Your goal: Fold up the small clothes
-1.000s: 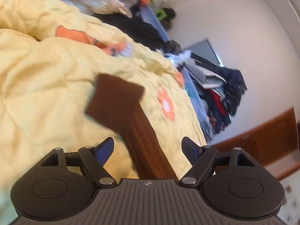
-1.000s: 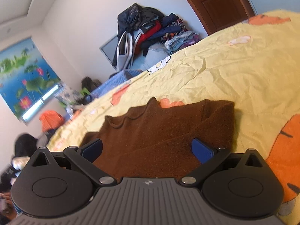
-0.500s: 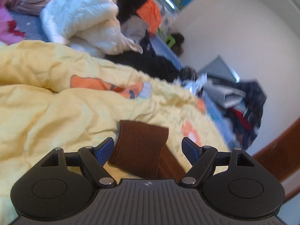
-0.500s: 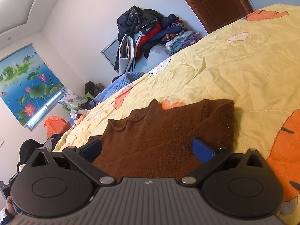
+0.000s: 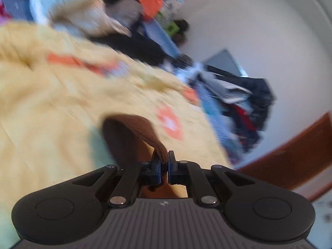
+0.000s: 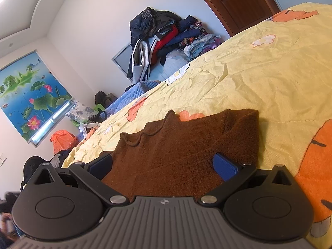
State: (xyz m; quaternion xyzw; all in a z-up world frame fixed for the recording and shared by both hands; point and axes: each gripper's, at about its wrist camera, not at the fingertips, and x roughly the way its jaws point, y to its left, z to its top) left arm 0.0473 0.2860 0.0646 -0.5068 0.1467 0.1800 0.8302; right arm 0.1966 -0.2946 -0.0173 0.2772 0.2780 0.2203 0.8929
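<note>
A brown knitted garment (image 6: 182, 145) lies spread on the yellow quilt (image 6: 259, 72). In the left wrist view its ribbed sleeve cuff (image 5: 134, 132) arches up off the quilt into my left gripper (image 5: 163, 161), which is shut on the cuff's edge. That view is blurred. In the right wrist view my right gripper (image 6: 164, 164) is open, resting low over the garment's body, one blue pad on each side of the cloth and neither pressing it. The garment's wavy neckline (image 6: 145, 134) points away from me.
A heap of clothes (image 6: 166, 35) is stacked against the far wall beside a brown door (image 6: 234, 2). More bedding and clothing (image 5: 72, 6) lie past the quilt's far edge. Bare quilt (image 5: 41, 103) stretches left of the cuff.
My left gripper has shut on the brown cuff and lifted it, so the sleeve now arches off the quilt. The right gripper has stayed put and open over the garment.
</note>
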